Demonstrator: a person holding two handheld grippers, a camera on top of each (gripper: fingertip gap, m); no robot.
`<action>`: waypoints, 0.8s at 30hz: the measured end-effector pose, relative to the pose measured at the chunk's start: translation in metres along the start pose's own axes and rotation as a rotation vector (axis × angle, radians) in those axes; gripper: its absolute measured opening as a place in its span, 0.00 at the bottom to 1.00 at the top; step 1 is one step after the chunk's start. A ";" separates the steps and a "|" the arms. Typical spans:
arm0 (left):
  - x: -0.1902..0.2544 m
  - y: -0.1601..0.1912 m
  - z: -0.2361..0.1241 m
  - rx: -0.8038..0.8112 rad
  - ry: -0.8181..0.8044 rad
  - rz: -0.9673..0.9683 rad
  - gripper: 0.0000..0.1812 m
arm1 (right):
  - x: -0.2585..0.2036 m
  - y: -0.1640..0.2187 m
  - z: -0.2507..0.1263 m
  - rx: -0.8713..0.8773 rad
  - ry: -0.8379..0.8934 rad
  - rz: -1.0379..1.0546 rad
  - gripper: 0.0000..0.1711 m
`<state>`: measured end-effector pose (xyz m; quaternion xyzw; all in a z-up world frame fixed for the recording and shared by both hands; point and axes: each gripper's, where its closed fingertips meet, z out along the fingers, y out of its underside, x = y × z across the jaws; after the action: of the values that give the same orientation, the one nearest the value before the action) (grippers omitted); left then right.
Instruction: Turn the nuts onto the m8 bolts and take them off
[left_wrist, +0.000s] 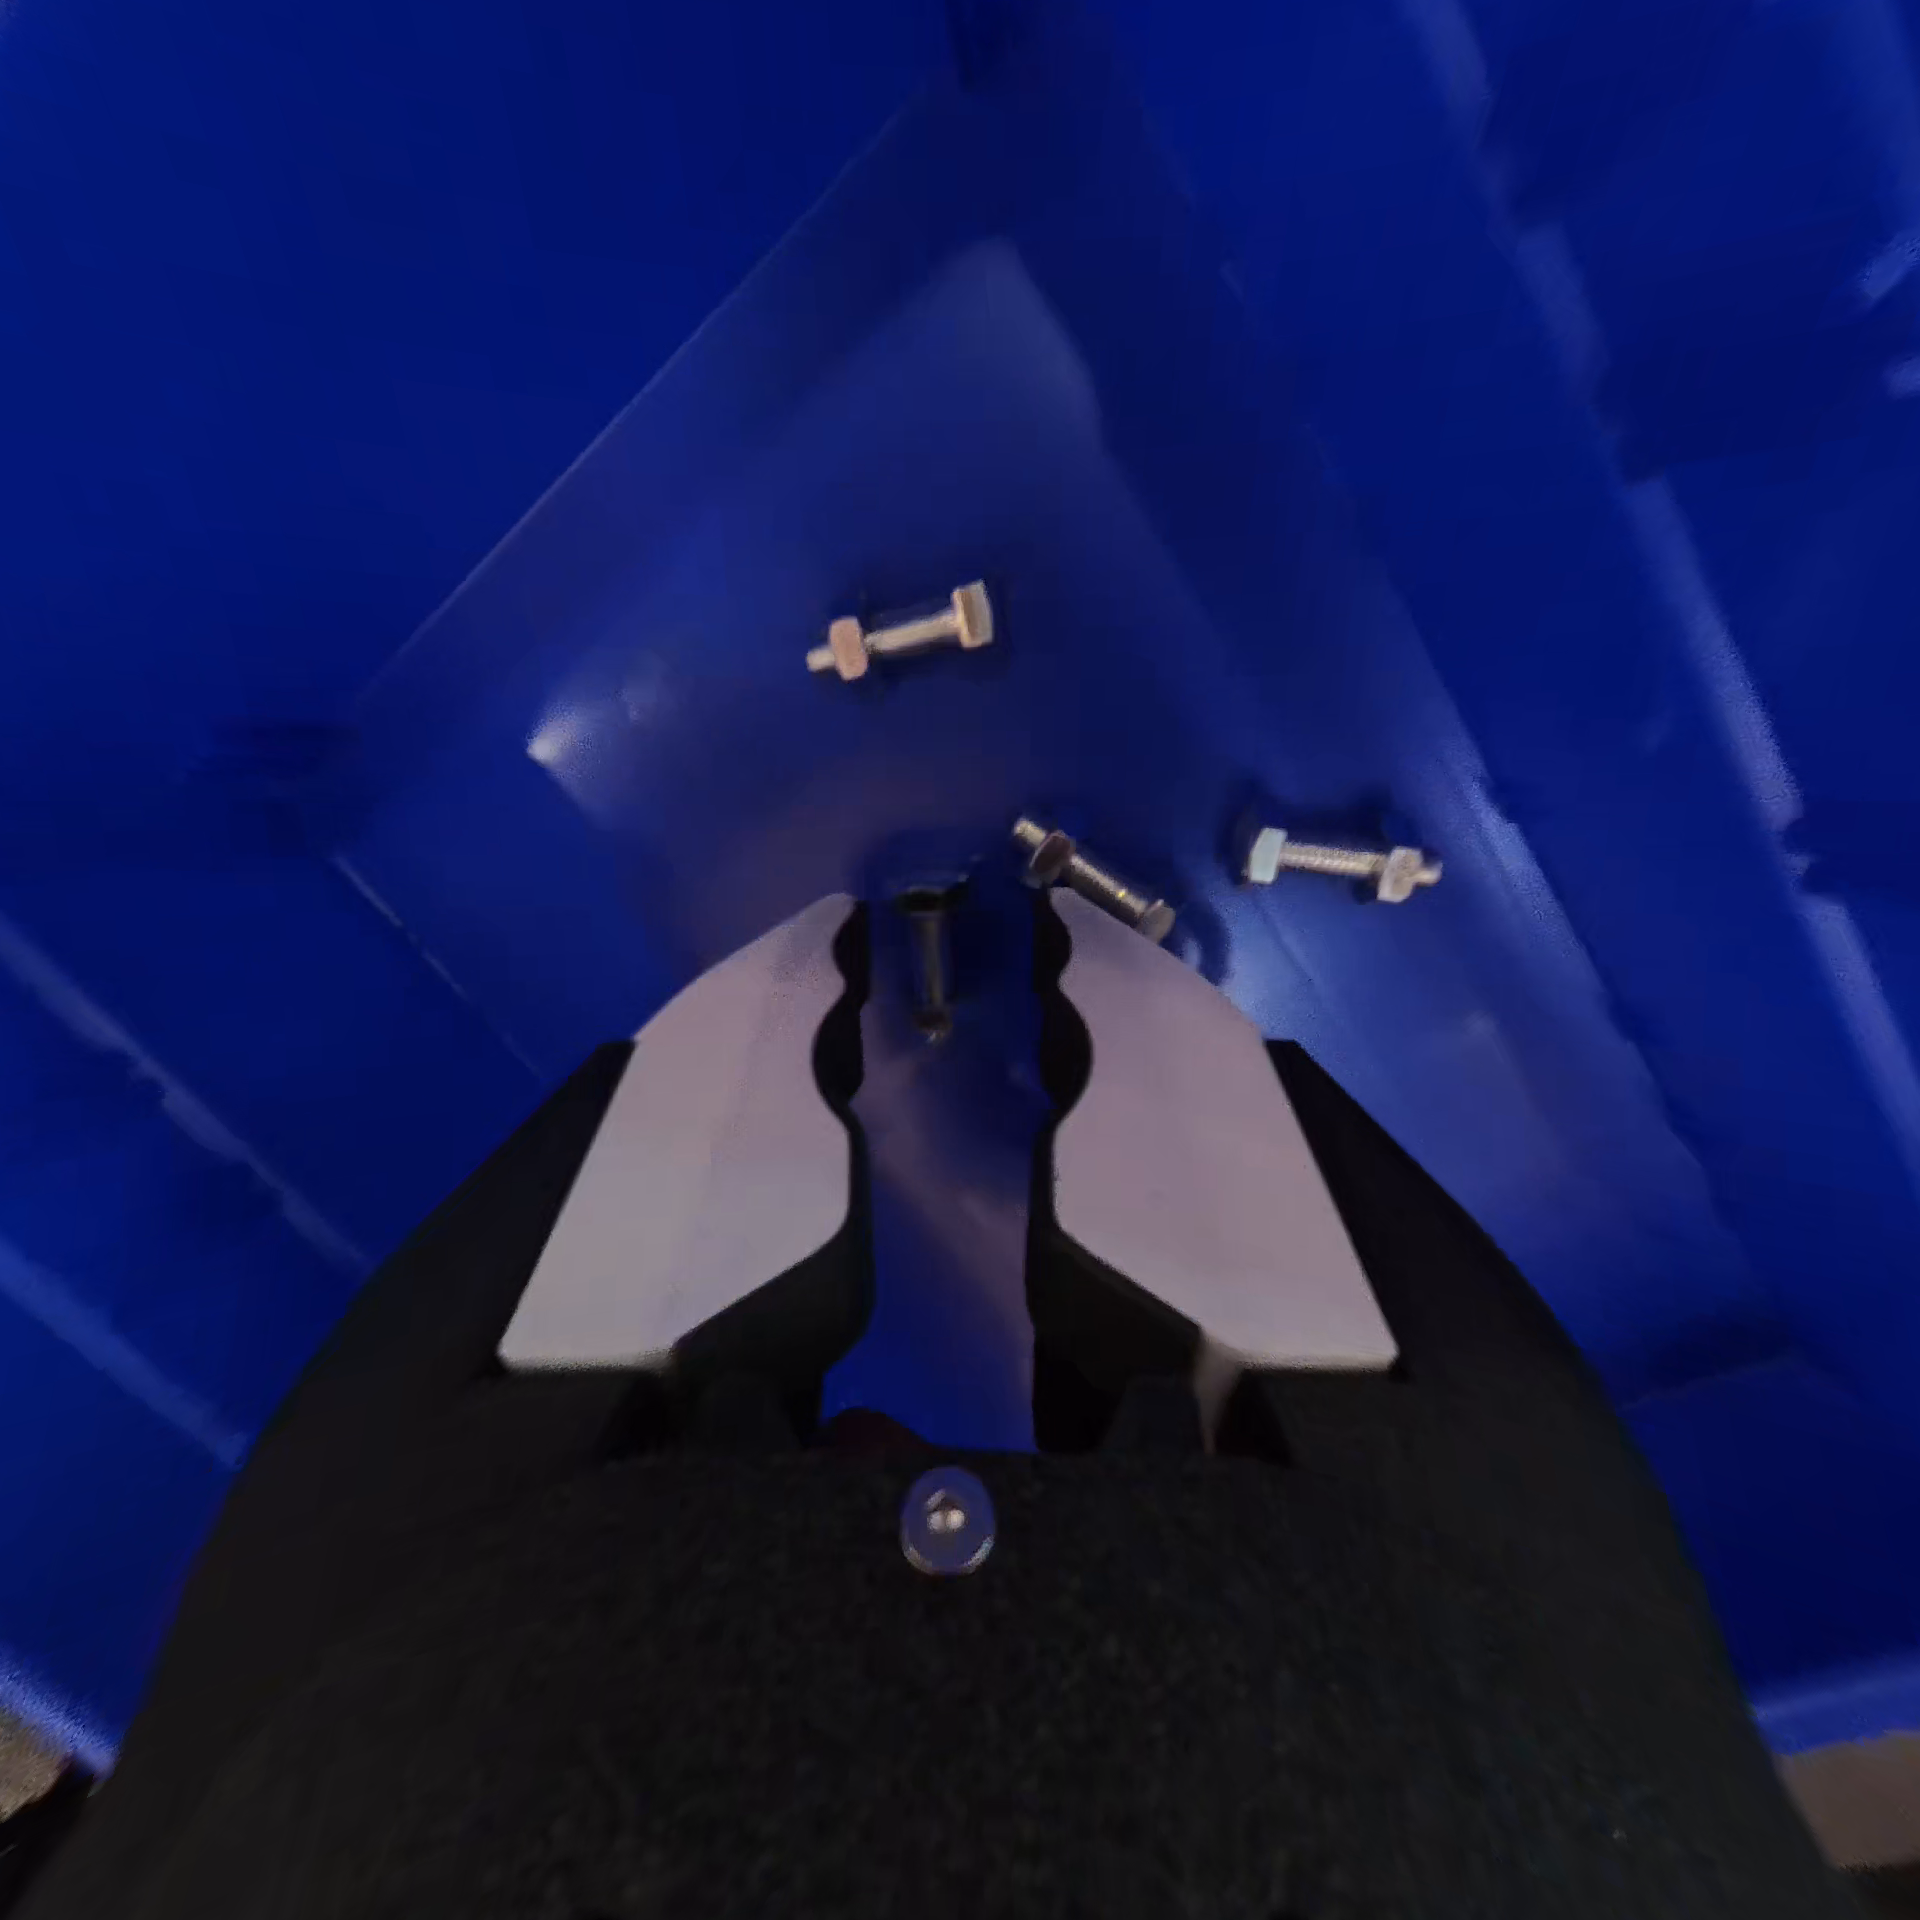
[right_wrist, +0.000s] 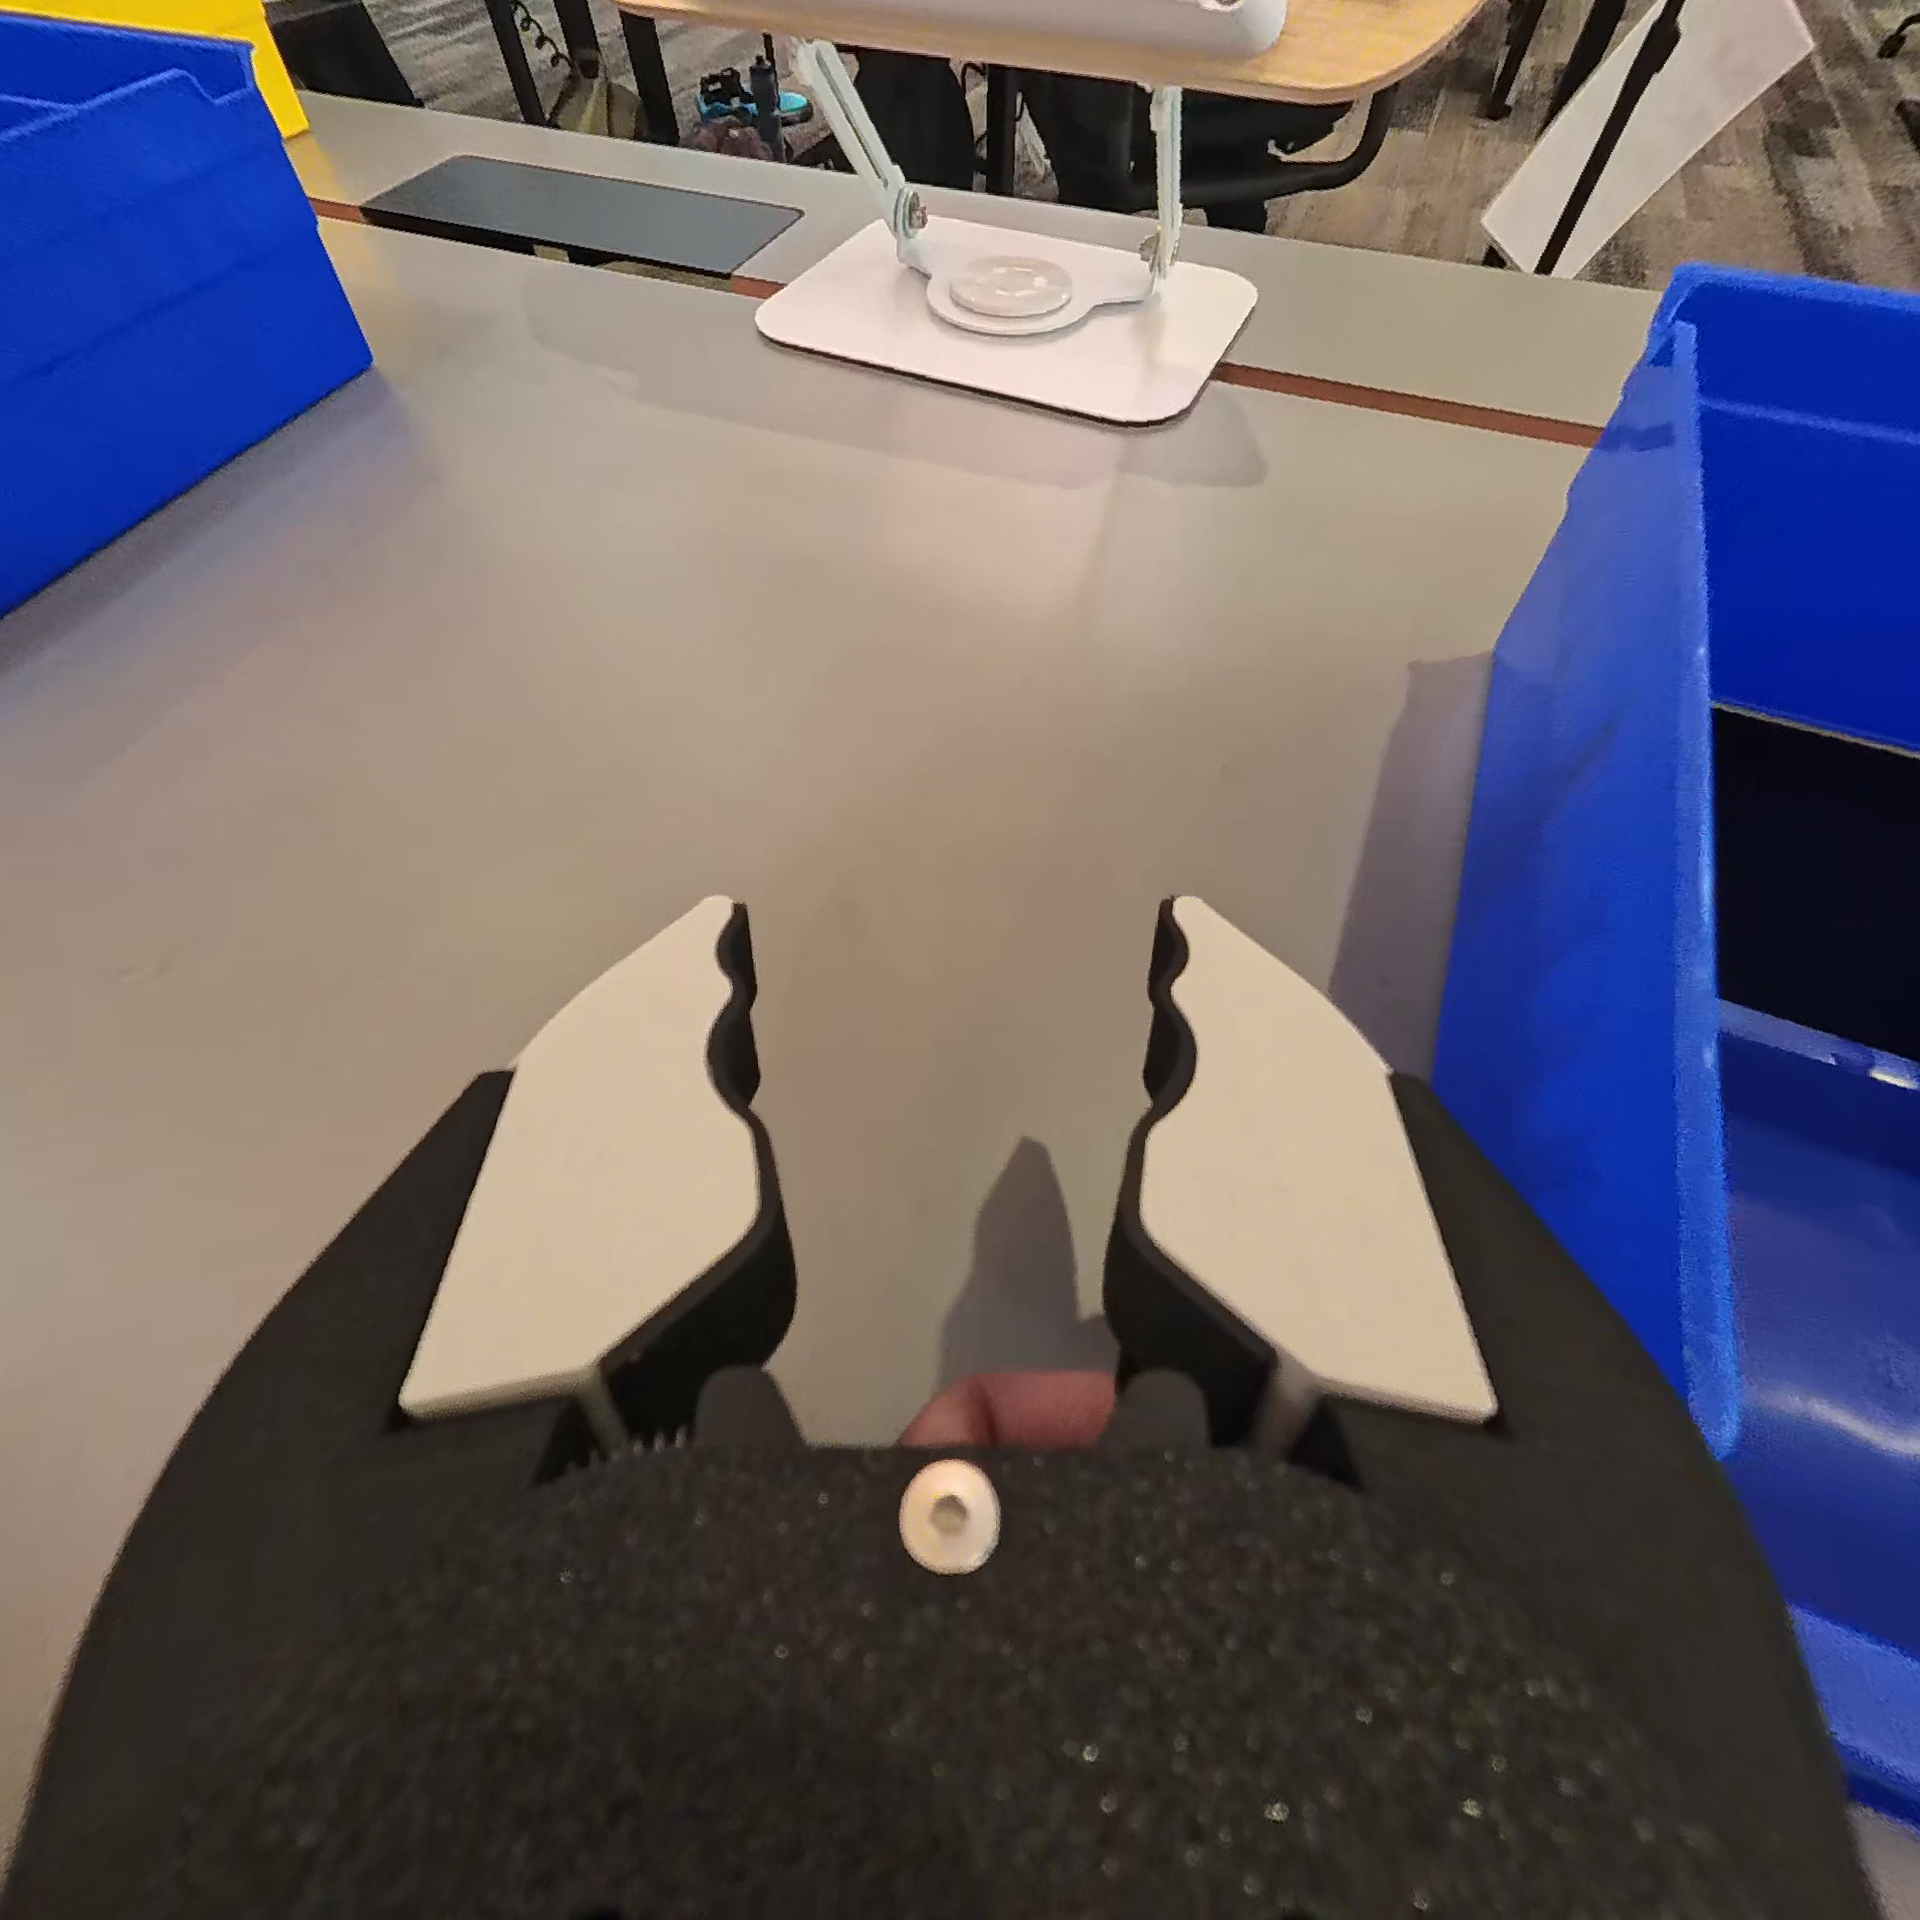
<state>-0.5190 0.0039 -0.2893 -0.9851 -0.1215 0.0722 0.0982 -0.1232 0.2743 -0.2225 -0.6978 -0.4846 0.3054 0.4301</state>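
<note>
Inside a blue bin (left_wrist: 416, 520), the left gripper (left_wrist: 945, 914) points down at the floor, its fingers (left_wrist: 748, 1091) a narrow gap apart and gripping nothing; between the tips lies a dark bolt (left_wrist: 928, 966), in shadow, apart from both pads; just right of the tips a bolt with nut (left_wrist: 1091, 878) lies aslant, its far end near the right finger; farther right a second bolt (left_wrist: 1340, 862) lies crosswise with a nut near its right end; beyond the tips a third bolt (left_wrist: 899, 631) lies crosswise with a nut near its left end. Over a grey table (right_wrist: 727, 675) the right gripper (right_wrist: 951, 925) hovers with fingers (right_wrist: 613, 1143) wide apart and empty; a fingertip shows under its base; a blue bin (right_wrist: 1590, 883) stands just right of it, another bin (right_wrist: 156, 312) at far left; a white stand (right_wrist: 1039, 332) and a black slab (right_wrist: 582, 213) sit at the far edge.
</note>
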 end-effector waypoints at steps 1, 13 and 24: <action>0.002 -0.003 0.001 -0.007 0.036 -0.016 0.15 | 0.000 0.000 -0.001 0.000 0.000 0.001 0.43; -0.008 -0.017 -0.022 0.139 0.150 -0.144 0.08 | 0.001 -0.001 -0.003 0.010 -0.005 -0.005 0.41; 0.132 -0.064 -0.222 1.033 0.521 -0.087 0.08 | -0.063 -0.026 -0.005 0.134 -0.230 -0.124 0.35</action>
<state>-0.3697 0.0589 -0.0763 -0.7888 -0.0830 -0.1269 0.5957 -0.1517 0.2179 -0.1965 -0.5966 -0.5514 0.3878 0.4354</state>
